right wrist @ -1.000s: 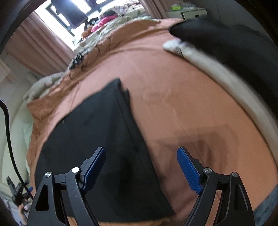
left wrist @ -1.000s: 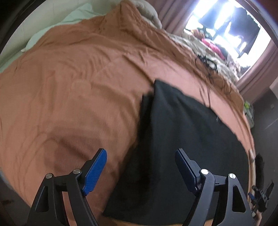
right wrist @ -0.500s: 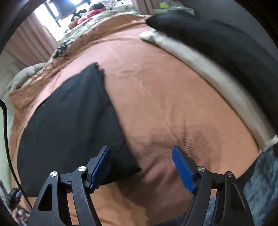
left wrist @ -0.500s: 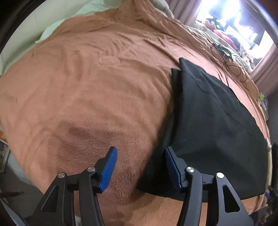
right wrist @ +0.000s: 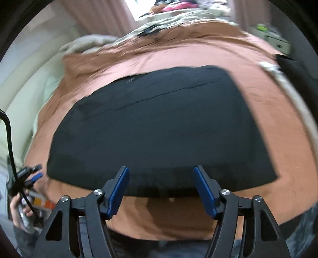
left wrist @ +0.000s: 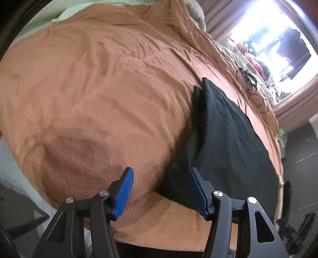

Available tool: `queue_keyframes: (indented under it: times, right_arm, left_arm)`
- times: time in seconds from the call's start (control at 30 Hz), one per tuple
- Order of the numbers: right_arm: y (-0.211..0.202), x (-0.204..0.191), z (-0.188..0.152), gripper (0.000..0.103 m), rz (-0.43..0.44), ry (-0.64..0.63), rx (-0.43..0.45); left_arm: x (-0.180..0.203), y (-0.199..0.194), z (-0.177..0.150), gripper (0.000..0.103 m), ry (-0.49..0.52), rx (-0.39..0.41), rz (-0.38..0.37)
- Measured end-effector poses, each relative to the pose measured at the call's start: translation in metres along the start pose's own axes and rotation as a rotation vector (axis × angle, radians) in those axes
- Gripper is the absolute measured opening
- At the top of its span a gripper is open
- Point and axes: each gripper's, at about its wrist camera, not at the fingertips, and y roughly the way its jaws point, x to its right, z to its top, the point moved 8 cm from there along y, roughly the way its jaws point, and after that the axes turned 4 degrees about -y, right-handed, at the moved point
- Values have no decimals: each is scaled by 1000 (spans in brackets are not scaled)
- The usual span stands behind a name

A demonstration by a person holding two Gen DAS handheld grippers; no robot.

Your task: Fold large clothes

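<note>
A: What sat closest to the cameras?

B: The left gripper (left wrist: 161, 190) hung over the near left corner of the black garment (left wrist: 224, 142), its jaws parted with nothing pinched; one blue pad stood over the blanket, the other at the cloth's edge. The right gripper (right wrist: 161, 185) hovered above the garment's near hem; its jaws had just been narrowing but were released, nothing between them.

A: And the garment itself?

B: It lay flat, folded into a broad rectangle, on the brown blanket (left wrist: 95, 103) near the bed's front edge. A narrower layer stuck out along its left side.

A: Anything in the way?

B: Nothing lay on the cloth. In the right wrist view, the person's left hand (right wrist: 18, 210) showed at the lower left beside a black cable (right wrist: 10, 146).

A: Further back?

B: A tangle of dark cords (left wrist: 248, 81) rested on the blanket beyond the garment, then rumpled pale bedding (right wrist: 89, 42), pink curtains (right wrist: 103, 17) and a bright window (left wrist: 264, 33).
</note>
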Motion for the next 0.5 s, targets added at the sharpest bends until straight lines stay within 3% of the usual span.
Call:
queue_keyframes:
  times: [0.3,0.5]
  right_arm:
    - [51,-84,-9,51,68,-120,-106]
    - [88,-94,-11,46,8,-120,-166]
  left_arm:
    - [-7,10,-17,59,-49,-63,-69]
    - [-5,16,-15,59,-79,-72,-107]
